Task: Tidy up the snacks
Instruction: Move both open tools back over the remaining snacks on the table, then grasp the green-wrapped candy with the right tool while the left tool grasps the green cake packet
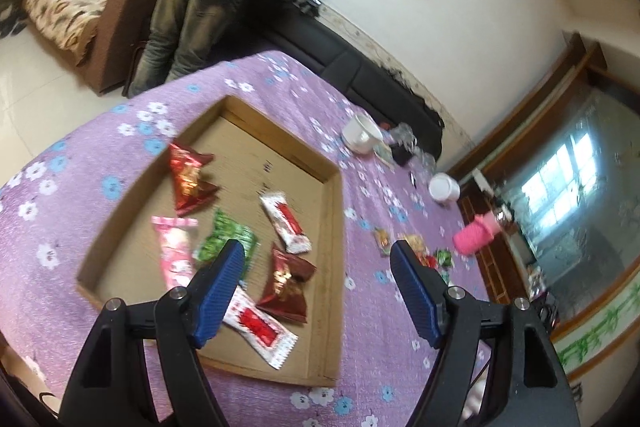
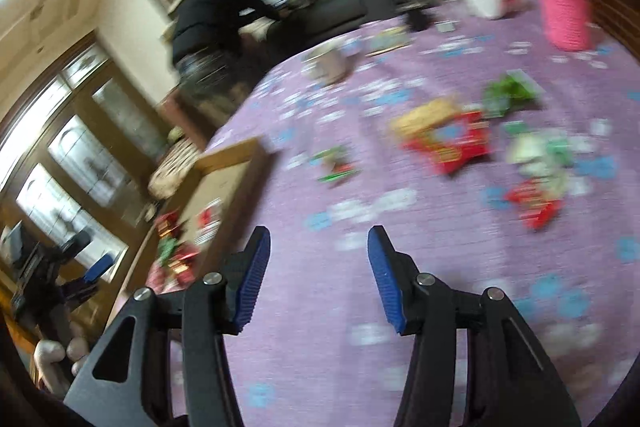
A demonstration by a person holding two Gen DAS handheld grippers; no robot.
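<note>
While my left claw hangs wide over the tray, my right claw, wide and empty, is nearer the loose snacks, ahead toward the table's far right edge.

Daylight fills the room, entering through a window at the right of the left wrist view. That view is mostly sharp. The right wrist view is heavily smeared by motion; packets blur. Both frames bend and darken at the edges.
</note>
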